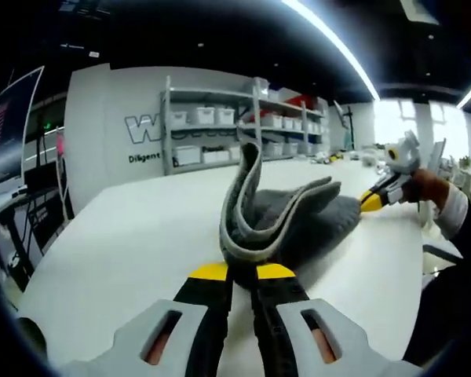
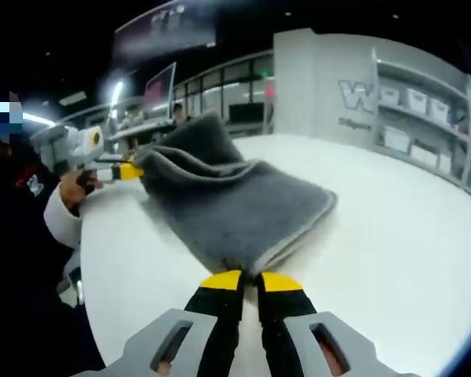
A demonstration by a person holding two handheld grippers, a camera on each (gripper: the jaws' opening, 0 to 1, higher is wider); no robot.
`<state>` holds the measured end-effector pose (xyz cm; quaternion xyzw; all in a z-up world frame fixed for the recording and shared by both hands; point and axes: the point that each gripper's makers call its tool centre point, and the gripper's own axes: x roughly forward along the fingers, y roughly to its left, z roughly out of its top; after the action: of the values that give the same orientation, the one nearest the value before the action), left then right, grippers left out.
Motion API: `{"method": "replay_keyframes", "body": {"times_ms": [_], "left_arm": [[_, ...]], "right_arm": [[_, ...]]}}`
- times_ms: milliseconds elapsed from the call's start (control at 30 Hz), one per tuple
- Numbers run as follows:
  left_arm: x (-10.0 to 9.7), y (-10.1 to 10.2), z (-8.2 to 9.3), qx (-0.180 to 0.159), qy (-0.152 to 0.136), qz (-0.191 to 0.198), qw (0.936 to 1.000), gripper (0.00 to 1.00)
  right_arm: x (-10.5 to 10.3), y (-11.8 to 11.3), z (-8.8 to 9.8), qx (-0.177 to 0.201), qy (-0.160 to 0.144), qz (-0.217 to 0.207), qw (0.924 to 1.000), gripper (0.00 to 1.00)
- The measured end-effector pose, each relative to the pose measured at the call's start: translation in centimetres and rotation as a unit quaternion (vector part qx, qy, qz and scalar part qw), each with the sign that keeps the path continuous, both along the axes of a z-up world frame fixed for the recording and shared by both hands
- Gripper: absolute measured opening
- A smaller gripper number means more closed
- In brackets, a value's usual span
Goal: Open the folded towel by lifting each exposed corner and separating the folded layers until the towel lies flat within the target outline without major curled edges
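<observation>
A grey towel [image 1: 298, 220] with a pale edge band hangs lifted over the white table [image 1: 125, 251], its layers curling up in a loop. My left gripper [image 1: 242, 272] is shut on the near corner of the towel. In the left gripper view the right gripper [image 1: 370, 201] pinches the far corner at the right. In the right gripper view the towel [image 2: 243, 208] spreads ahead, with my right gripper [image 2: 250, 279] shut on its near corner. The left gripper [image 2: 129, 171] holds the opposite corner at the upper left, held by a hand [image 2: 77, 188].
The white table [image 2: 400, 228] extends wide on all sides of the towel. Grey shelves [image 1: 220, 126] with white bins stand against the far wall. A monitor [image 1: 16, 126] and desk stand left of the table. A person's sleeve [image 1: 455, 212] sits at the right edge.
</observation>
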<state>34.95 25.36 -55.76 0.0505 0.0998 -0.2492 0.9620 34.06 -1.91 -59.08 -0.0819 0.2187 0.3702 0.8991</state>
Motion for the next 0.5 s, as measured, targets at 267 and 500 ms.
{"method": "replay_keyframes", "body": {"times_ms": [267,500], "left_arm": [[-0.1,0.9,-0.6,0.002,0.015,0.004,0.9999,0.08],[-0.1,1.1,-0.8,0.003,0.021,0.005,0.9998,0.07]], "right_arm": [[0.1,-0.1,0.1,0.0,0.0,-0.001,1.0,0.03],[0.2,-0.1,0.1,0.0,0.0,-0.002,1.0,0.03]]}}
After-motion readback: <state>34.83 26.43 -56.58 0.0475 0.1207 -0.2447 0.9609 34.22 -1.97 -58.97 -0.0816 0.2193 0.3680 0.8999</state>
